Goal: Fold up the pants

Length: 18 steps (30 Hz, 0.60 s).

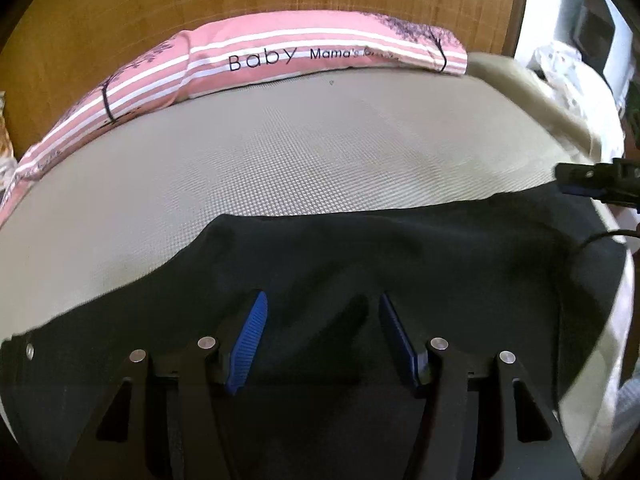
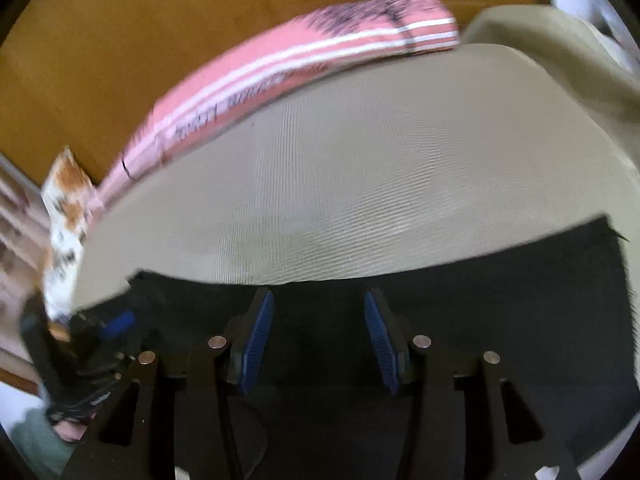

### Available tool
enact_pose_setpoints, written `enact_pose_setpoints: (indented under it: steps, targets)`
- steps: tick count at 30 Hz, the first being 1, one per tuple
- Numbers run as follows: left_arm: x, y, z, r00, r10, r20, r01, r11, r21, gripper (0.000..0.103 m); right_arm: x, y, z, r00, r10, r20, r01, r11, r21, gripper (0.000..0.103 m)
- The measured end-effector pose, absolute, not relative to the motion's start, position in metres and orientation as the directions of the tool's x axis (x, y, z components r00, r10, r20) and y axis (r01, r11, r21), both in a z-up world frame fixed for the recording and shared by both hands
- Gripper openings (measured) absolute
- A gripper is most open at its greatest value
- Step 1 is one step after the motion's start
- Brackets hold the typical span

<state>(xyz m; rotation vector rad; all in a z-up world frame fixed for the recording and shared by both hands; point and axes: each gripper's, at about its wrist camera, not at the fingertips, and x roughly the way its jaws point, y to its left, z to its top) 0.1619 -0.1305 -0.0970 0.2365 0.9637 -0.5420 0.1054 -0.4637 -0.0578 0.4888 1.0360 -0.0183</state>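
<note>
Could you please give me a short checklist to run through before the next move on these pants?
1. Left tool open, nothing between its pads: ok.
2. Right tool open, nothing held: ok.
3. Both tools over the black pants: ok.
4. Pants lying flat on the beige mat, far edge straight: ok.
5. Bare mat beyond the pants, up to the pink pillow: ok.
6. Pads touching the fabric: cannot tell.
</note>
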Motion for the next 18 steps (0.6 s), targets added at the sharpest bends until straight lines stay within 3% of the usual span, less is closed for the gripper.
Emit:
enact_pose_setpoints:
  steps: [4, 11, 18]
  targets:
    - [0.145, -0.121, -0.084, 0.44, -0.36, -0.823, 0.53, 0.844, -0.086, 0.059, 0.061, -0.52, -0.031, 0.543, 0.226, -0.809, 0.321, 0.834, 0.449, 0.046]
    - [0.117, -0.12, -0.078, 0.412, -0.39, -0.823, 0.536, 0.834, -0.127, 0.059, -0.023, -0.599, -0.013, 0.481, 0.179, -0.858, 0.483, 0.763, 0.43, 0.047]
    - [0.095, -0.139, -0.089, 0.38, -0.389, -0.839, 0.574, 0.811, -0.116, 0.059, -0.091, -0.62, -0.064, 0.479, 0.205, -0.854, 0.595, 0.639, 0.488, 0.048]
